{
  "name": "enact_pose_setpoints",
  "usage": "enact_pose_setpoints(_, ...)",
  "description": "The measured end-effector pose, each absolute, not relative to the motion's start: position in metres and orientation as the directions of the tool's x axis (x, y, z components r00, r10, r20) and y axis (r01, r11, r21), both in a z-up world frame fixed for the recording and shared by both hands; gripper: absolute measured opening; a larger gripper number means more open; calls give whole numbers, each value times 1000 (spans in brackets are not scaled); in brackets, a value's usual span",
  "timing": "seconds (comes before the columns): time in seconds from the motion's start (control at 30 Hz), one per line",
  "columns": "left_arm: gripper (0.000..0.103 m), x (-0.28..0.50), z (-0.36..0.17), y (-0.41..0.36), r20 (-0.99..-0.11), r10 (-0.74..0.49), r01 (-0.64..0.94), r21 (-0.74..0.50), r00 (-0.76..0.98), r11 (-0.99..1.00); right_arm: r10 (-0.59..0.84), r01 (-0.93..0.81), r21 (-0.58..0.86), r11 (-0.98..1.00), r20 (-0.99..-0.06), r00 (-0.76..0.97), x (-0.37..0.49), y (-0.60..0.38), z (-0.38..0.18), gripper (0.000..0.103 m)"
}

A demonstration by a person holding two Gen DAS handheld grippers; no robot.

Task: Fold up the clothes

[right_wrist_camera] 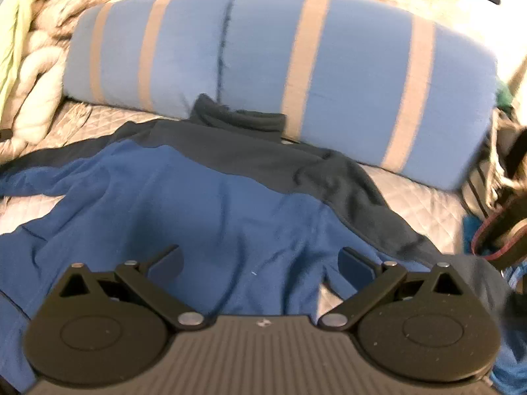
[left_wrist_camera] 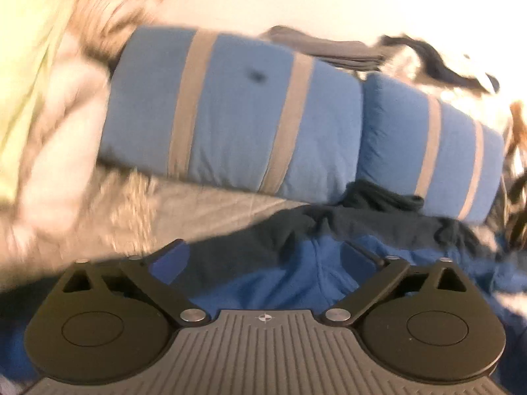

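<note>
My left jaws (left_wrist_camera: 265, 261) are spread wide with nothing between them, poised just above a blue fleece top (left_wrist_camera: 273, 283). My right jaws (right_wrist_camera: 260, 263) are spread just as wide, also holding nothing, over the same blue fleece top (right_wrist_camera: 204, 210).

From the right wrist view, the top lies spread out on a quilted grey bedcover (right_wrist_camera: 411, 194). Its body is mid blue, with a dark navy band across the shoulders and a dark collar (right_wrist_camera: 240, 117) that touches the pillows behind it. One sleeve runs off to the left of the view, another down to the right.

Two light blue pillows with tan stripes (right_wrist_camera: 362, 75) lie side by side across the bed, just beyond the collar. In the left wrist view the same pillows (left_wrist_camera: 237, 108) fill the middle, with the bedcover (left_wrist_camera: 210, 210) below them.

A cream knitted blanket (right_wrist_camera: 42, 75) is heaped at the left, with pale green cloth (left_wrist_camera: 23, 65) beside it. Dark folded clothes (left_wrist_camera: 329, 49) lie behind the pillows. The left wrist view is blurred along its left side.
</note>
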State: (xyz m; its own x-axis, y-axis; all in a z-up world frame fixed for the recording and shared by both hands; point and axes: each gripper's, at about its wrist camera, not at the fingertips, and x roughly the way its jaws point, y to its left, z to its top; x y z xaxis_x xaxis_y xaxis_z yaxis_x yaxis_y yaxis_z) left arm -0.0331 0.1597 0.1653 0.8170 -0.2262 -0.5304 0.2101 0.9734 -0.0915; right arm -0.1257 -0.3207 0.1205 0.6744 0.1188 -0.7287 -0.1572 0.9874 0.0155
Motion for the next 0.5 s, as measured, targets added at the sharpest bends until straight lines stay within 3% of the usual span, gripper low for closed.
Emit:
enact_pose_setpoints(0.27,103,-30,203,131,-555,-269,303,-32,787,952,80,-92,21,996,-695,715,-138,-360,143,103)
enact_pose_setpoints(0.5,103,-32,224,125,-558,-355,367,-96,750,925,49,-65,3,998,-687,725,-140,-376,156,103)
